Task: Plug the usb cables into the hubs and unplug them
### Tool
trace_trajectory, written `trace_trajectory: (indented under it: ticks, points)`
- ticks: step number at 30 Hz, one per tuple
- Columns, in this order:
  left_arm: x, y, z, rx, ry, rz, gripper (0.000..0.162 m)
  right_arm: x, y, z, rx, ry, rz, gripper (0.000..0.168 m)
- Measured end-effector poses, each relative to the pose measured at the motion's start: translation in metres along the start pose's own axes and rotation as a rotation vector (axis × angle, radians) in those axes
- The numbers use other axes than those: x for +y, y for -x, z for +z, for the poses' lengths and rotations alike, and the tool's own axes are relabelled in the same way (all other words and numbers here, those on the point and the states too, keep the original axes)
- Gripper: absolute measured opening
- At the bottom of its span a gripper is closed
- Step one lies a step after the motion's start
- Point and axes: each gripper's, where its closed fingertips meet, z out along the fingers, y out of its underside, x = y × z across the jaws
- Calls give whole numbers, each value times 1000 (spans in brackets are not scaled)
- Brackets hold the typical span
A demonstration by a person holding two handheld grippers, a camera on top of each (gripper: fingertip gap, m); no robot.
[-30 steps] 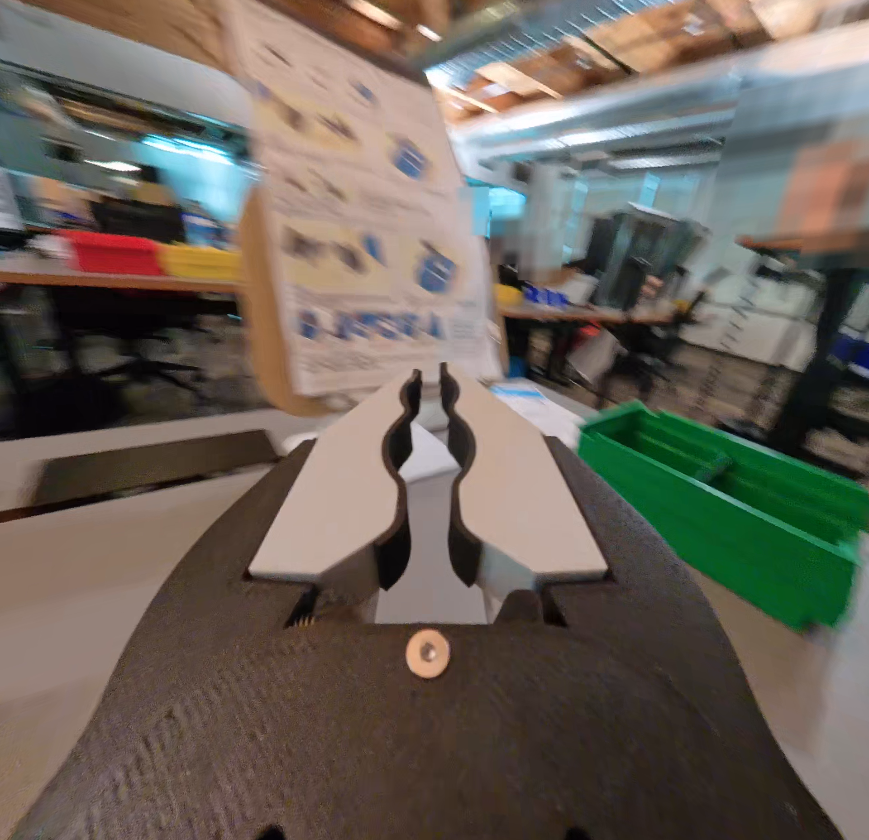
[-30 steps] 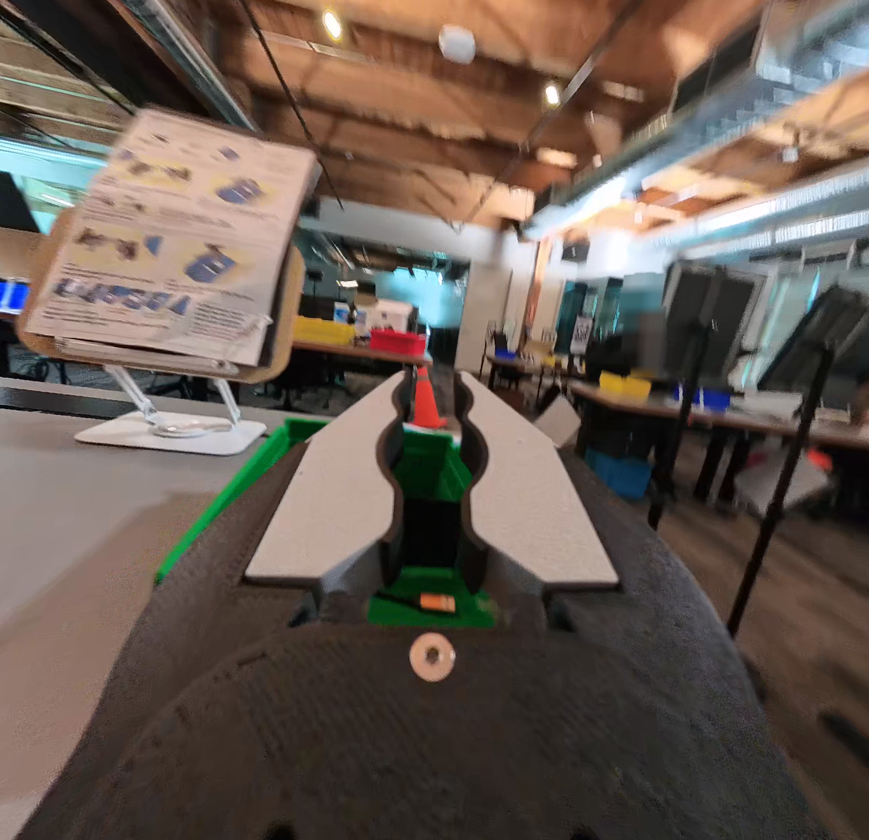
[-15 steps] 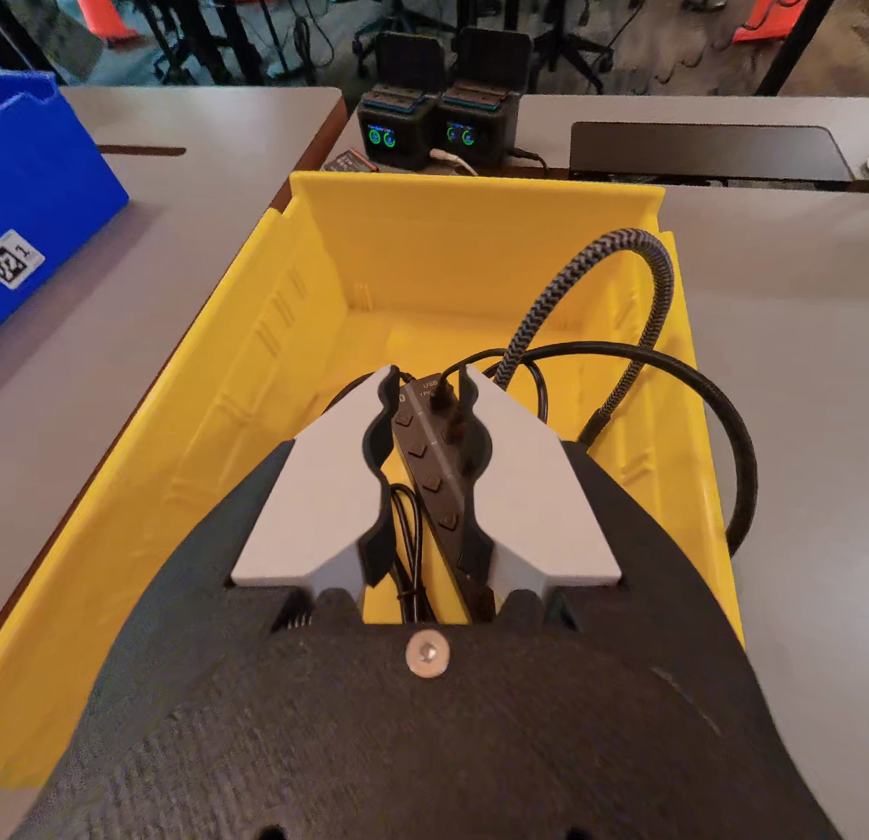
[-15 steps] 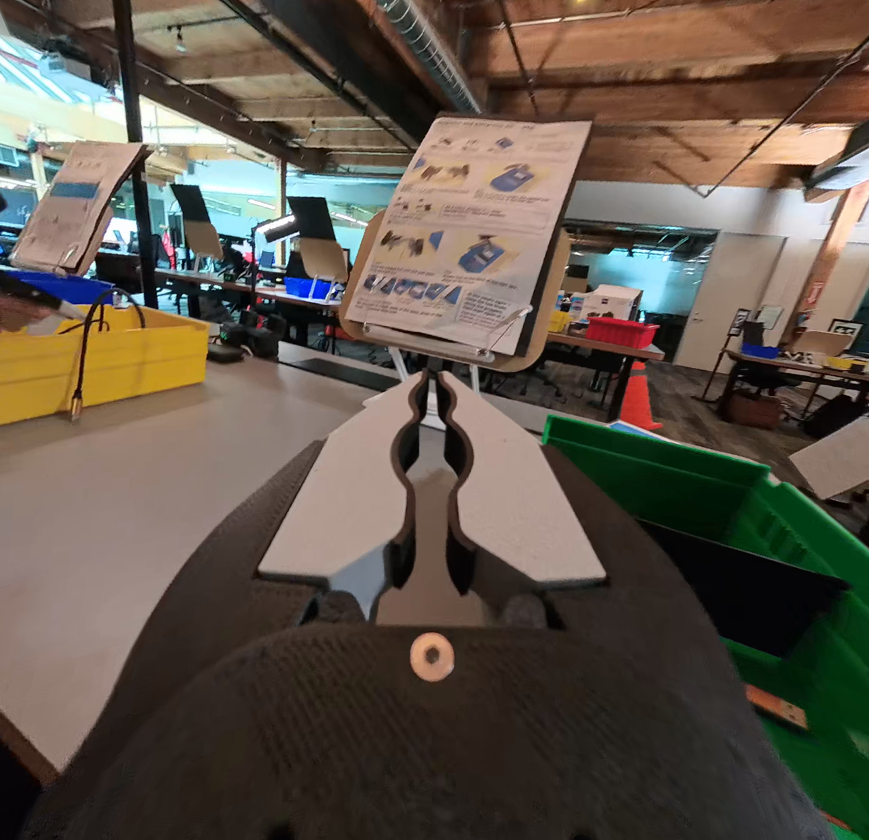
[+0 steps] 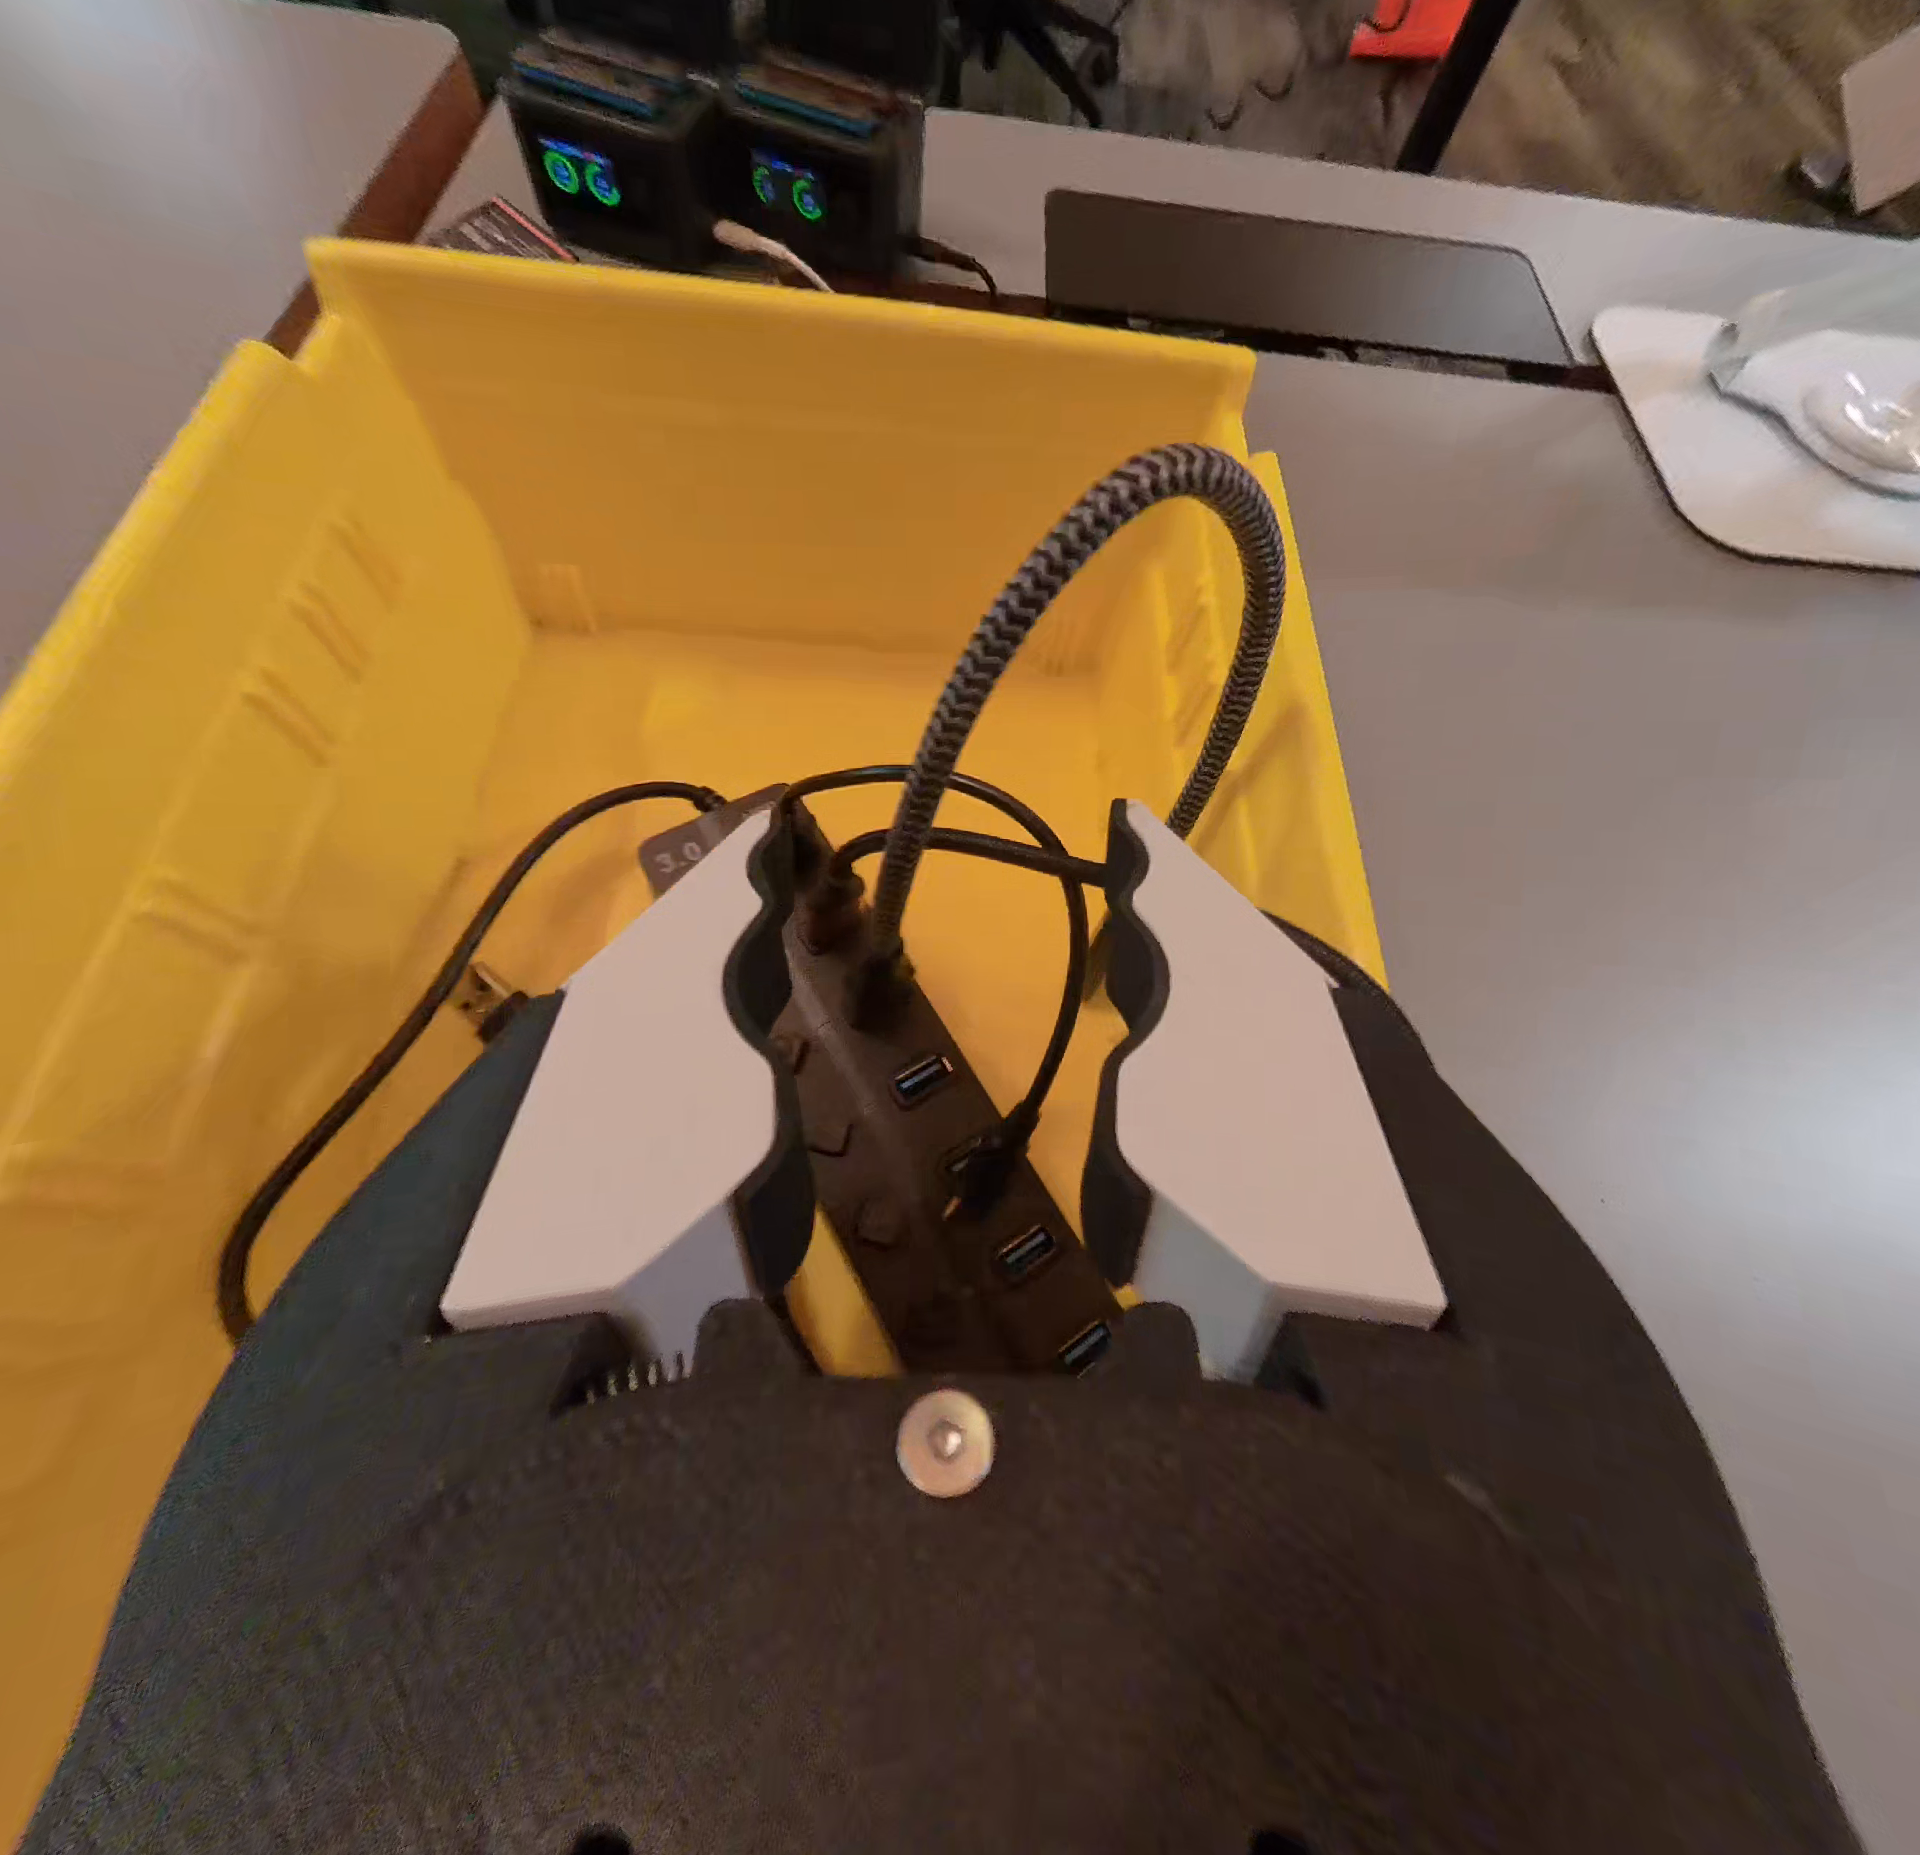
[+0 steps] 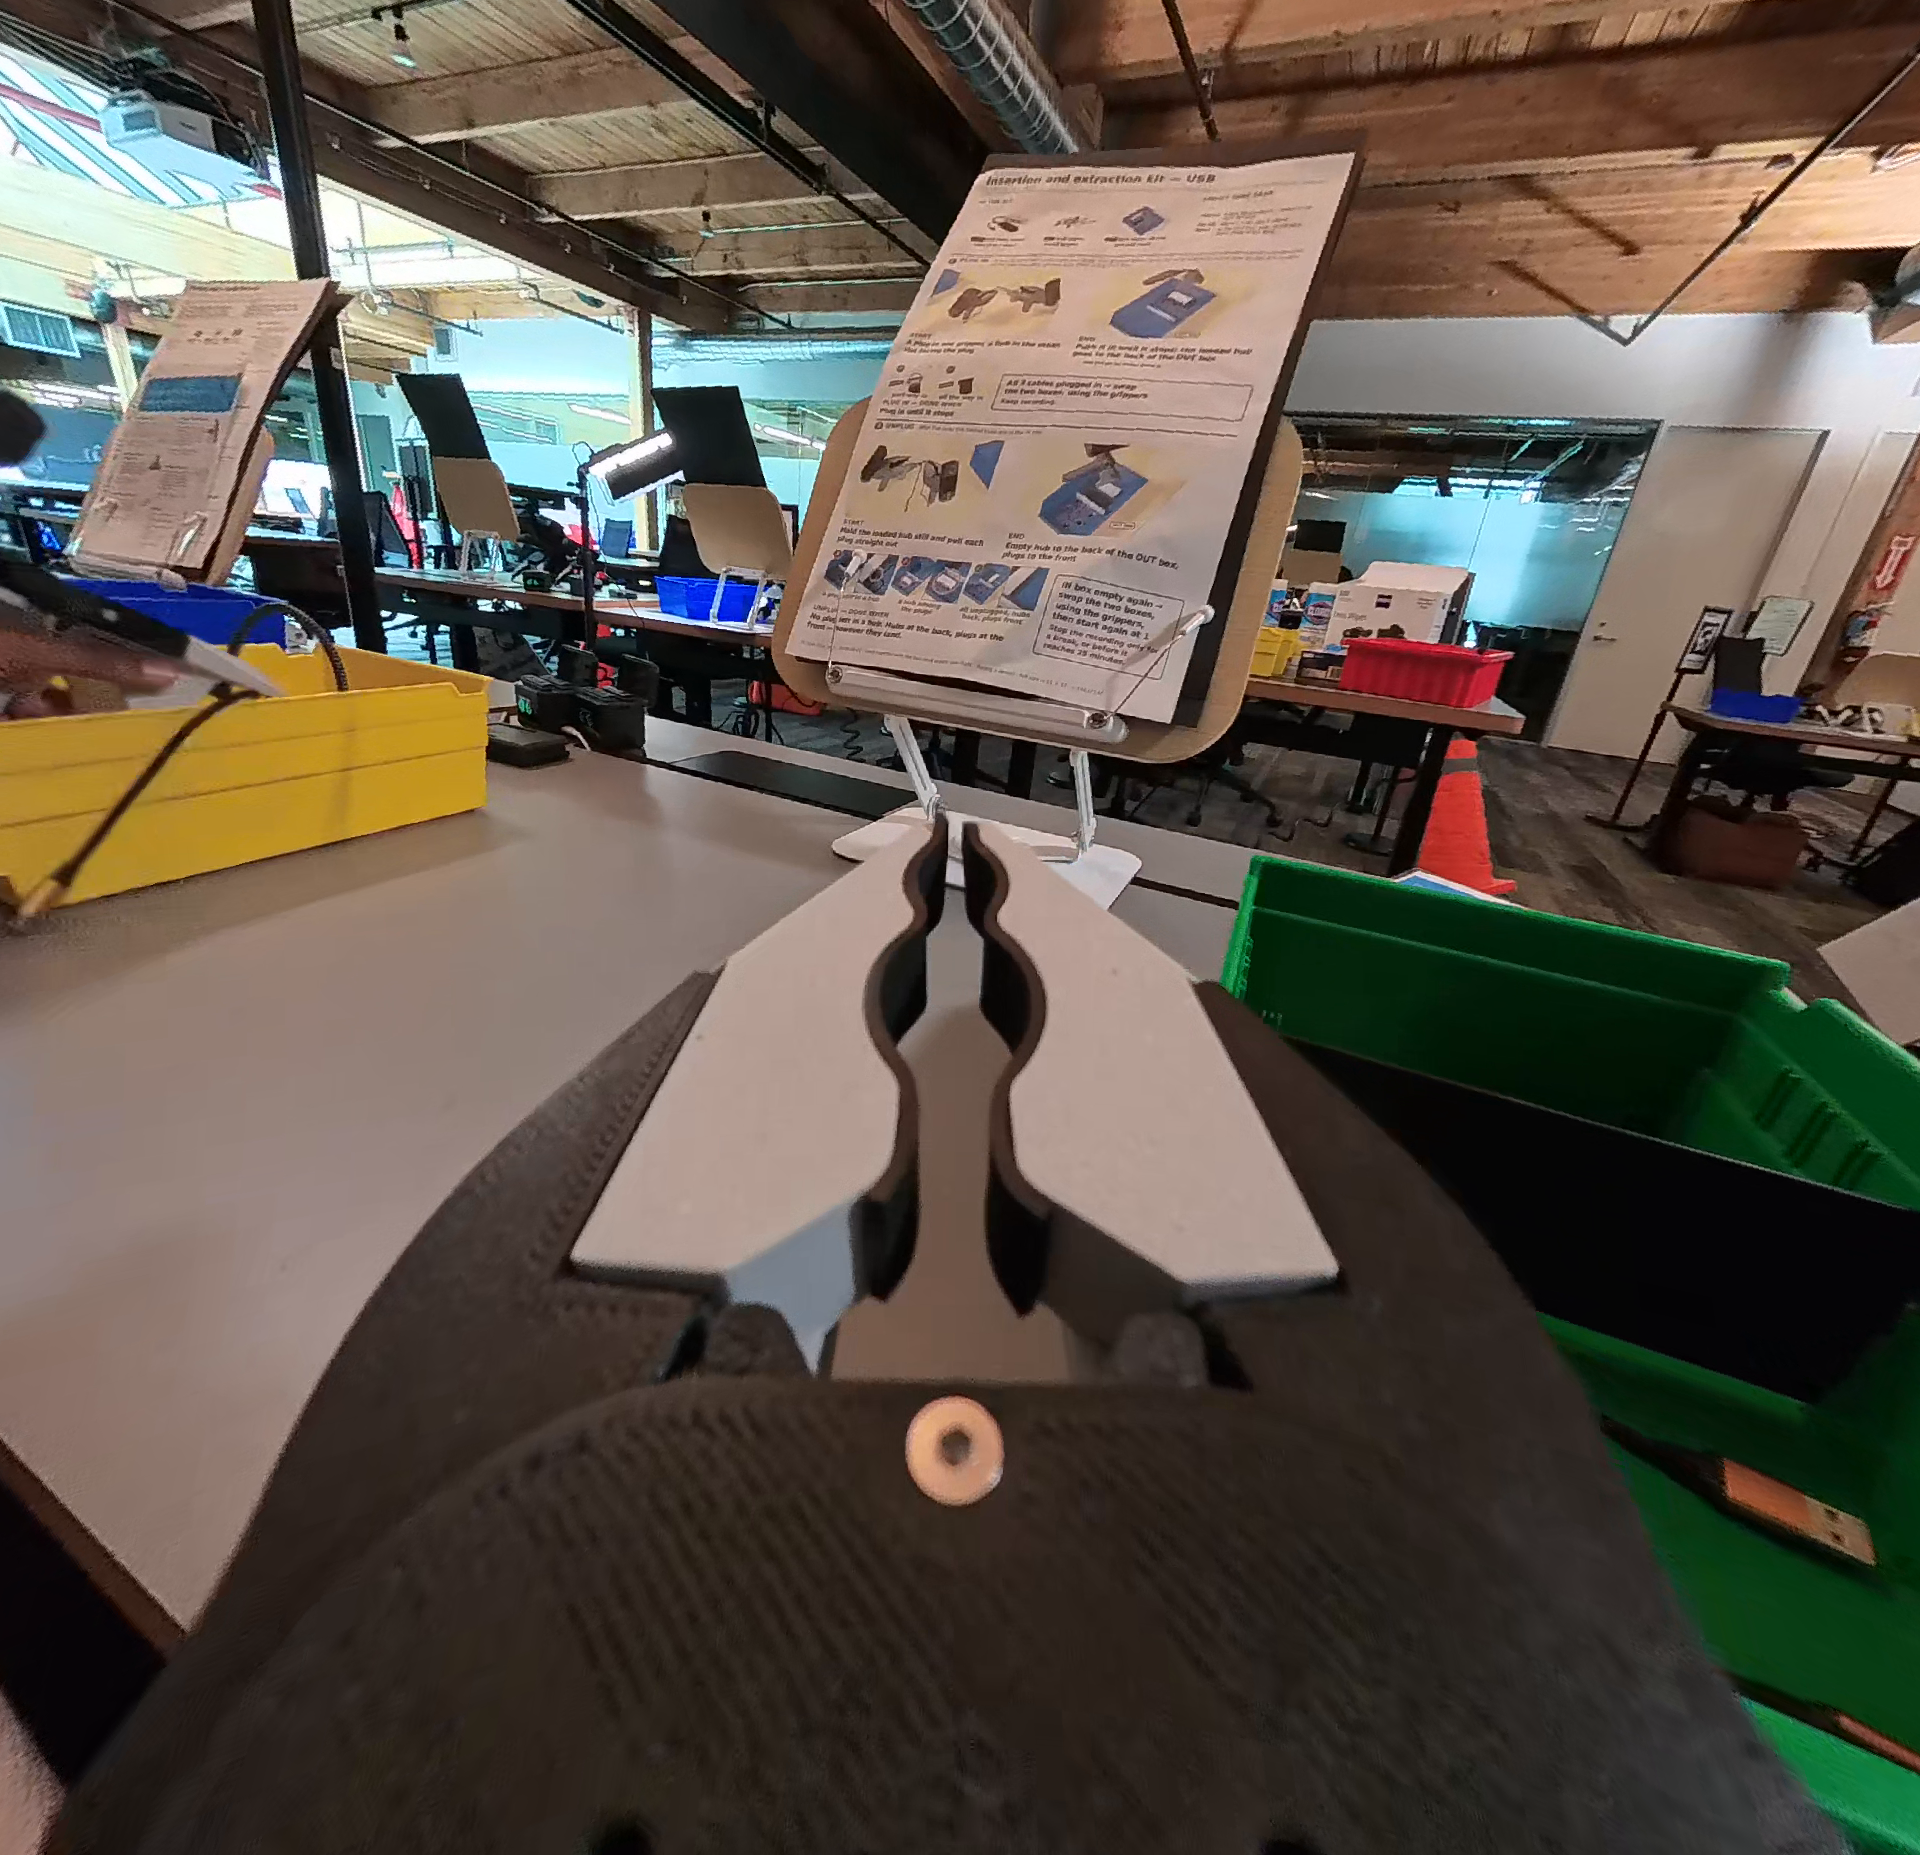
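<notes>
My left tongs [image 5: 940, 849] are spread wide over the black USB hub [image 5: 914, 1130] in the yellow bin [image 5: 727, 475].
The bin sits at the table's [image 5: 1610, 870] far edge, a braided cable [image 5: 1091, 579] plugged into the hub; my right tongs [image 6: 954, 837] are clenched, holding nothing, beside the green bin [image 6: 1558, 995].

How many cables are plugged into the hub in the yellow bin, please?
3: a black plug at the hub's far end, the braided cable beside it, a second black plug midway. The left gripper hides the near end.

Glossy yellow plastic bin [image 5: 727, 475], woven braided cable [image 5: 1091, 558], matt grey tabletop [image 5: 1610, 870].
</notes>
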Motion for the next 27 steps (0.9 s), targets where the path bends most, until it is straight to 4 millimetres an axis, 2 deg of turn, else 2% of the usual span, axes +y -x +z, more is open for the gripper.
trace_trajectory:
  ticks: [1,6,9,12,15,18,20,22,24,27]
  points:
    - [0,-1,3,-6,-3,1,58,1,1,0,-3,4,-6,1]
    - [-12,7,-1,-122,-62,92,8,8,11,4,-28,34,-50,1]
    - [-19,11,-9,-159,-77,136,3,14,18,7,-48,56,-75,0]
    - [-38,15,-28,-207,-136,169,2,18,25,9,-67,68,-94,0]
    - [-76,13,-68,-245,-267,179,1,21,31,10,-85,78,-102,0]
    - [-119,2,-124,-246,-472,168,1,25,40,12,-109,91,-122,0]
    - [-141,-12,-161,-208,-590,159,0,27,47,13,-124,100,-162,0]
    - [-158,-32,-195,-139,-697,147,0,26,56,14,-140,98,-205,0]
    - [-168,-59,-221,-56,-765,152,0,21,72,19,-173,82,-203,0]
    - [-177,-112,-247,109,-829,189,0,12,118,32,-320,60,-113,0]
